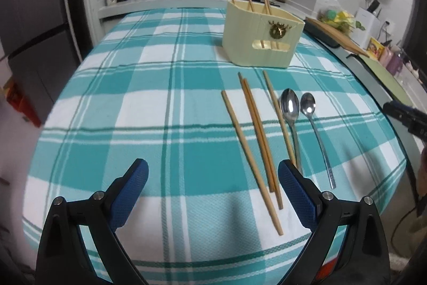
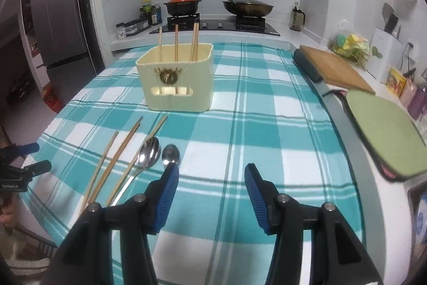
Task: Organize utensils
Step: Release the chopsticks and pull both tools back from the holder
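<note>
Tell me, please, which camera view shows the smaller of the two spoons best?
The left wrist view: the smaller spoon lies there uncovered from bowl to handle end on the checked cloth. In the right wrist view only its bowl shows, because a blue finger of the right gripper covers the handle.

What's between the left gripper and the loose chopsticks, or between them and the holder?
Nothing visible. The left gripper is open over bare cloth, with the loose chopsticks just to its right. The tablecloth between them and the cream utensil holder is bare; three chopsticks already stand in it, leaving room.
</note>
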A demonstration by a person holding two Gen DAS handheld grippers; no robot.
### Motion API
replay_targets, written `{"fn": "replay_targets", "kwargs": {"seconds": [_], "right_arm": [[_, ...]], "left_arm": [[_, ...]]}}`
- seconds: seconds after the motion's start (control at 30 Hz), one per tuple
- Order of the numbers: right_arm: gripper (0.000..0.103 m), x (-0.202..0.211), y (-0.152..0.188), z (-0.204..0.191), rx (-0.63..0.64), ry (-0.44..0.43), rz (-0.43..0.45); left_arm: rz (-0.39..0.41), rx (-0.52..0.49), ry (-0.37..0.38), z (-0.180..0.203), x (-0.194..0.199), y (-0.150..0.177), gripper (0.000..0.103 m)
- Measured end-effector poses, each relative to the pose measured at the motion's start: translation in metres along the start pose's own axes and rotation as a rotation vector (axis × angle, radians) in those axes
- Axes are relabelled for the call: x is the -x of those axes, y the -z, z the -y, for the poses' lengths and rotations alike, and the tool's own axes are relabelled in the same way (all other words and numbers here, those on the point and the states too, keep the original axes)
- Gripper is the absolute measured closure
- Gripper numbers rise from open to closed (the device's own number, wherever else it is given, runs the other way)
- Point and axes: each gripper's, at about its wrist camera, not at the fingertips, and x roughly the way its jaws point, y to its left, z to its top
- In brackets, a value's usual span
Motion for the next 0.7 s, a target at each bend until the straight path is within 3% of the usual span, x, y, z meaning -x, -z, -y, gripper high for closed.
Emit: {"fn": "replay_targets", "kwargs": {"seconds": [0.17, 0.33, 0.7], "right_arm": [[0.051, -0.020, 0.054, -0.012, -0.039, 0.109, -0.013], [0.051, -0.032, 0.087, -0.018, -0.083, 0.099, -0.040], [0.051, -0.044, 0.107, -0.037, -0.052, 0.098, -0.070]], "left_arm": [[0.026, 0.016, -0.094, 0.000, -0.013, 0.033, 0.005], [0.011, 0.060, -0.088, -0.003, -0.024, 0.049, 0.005], [0.011, 0.010, -0.115, 0.011, -0.037, 0.058, 0.005]]}}
